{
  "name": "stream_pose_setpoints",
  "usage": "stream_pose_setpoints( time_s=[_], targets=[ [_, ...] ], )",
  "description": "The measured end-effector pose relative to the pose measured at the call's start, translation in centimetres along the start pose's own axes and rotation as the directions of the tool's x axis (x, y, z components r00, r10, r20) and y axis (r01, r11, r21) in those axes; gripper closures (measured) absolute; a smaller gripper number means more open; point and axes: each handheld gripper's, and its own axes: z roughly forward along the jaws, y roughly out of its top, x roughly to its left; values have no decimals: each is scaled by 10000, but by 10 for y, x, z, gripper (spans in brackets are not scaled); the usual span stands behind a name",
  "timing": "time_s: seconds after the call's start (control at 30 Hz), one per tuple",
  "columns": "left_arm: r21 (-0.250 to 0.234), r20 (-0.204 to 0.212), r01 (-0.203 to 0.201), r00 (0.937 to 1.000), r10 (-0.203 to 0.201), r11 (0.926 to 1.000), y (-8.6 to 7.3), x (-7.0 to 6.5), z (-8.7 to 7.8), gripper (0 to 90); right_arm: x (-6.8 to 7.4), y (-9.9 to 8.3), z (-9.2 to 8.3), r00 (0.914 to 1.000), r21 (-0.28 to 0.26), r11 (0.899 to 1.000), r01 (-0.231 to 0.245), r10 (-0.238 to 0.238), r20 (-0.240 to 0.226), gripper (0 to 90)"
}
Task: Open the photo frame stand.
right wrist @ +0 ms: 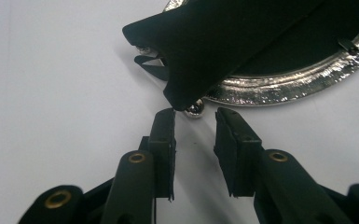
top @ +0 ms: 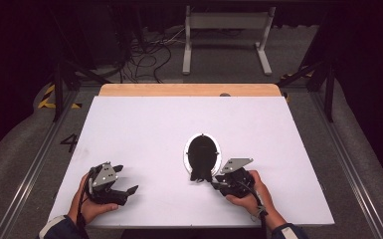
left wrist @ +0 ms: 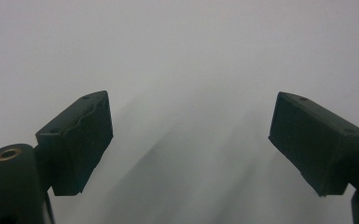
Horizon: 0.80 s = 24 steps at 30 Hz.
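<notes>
Nearing mirror stand (right wrist: pixel 193 108), right gripper (right wrist: pixel 195 122) half-open

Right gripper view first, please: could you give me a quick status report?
Right gripper open, nothing gripped. Framed oval stand just ahead, untouched. Left gripper open over bare table. Nothing in the way.

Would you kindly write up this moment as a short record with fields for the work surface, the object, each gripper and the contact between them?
surface: white board on the table
object: oval silver-rimmed frame lying flat with its black back and black stand facing up
left gripper: jaws wide apart, nothing between them, apart from the frame at the near left of the board
right gripper: jaws narrowly apart, tips just short of the stand's lower end
small part: shiny metal ball under the stand's tip
contact: none visible
</notes>
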Motion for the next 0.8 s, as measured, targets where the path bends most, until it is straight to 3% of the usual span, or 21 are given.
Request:
stream_pose_setpoints(
  time_s=[0.17,0.33,0.5,0.53,0.7,0.77,0.8],
  targets=[
    [49,51,-36,10000,36,10000,0,-1,1,137,3,4,2,9999,113,9999,81,-81,62,697],
    [212,46,-105,9999,104,9997,0,-2,3,136,-2,2,4,9963,-241,9974,-685,671,-535,684],
    [355,74,-187,9998,185,9992,2,-5,6,136,-10,-1,6,9807,-579,9857,-1585,1504,-1248,664],
    [389,94,-212,9997,208,9990,2,-6,6,136,-12,-2,6,9760,-601,9825,-1766,1668,-1402,658],
    [524,217,-261,9995,250,9983,3,-8,10,136,-21,-6,9,9361,-796,9528,-2930,2689,-2268,626],
    [528,234,-269,9994,257,9982,3,-8,11,137,-25,-8,9,9123,-771,9364,-3423,3116,-2656,606],
    [569,287,-250,9993,234,9981,4,-9,12,137,-27,-8,10,8960,-740,9247,-3735,3389,-2870,598]
  ],
)
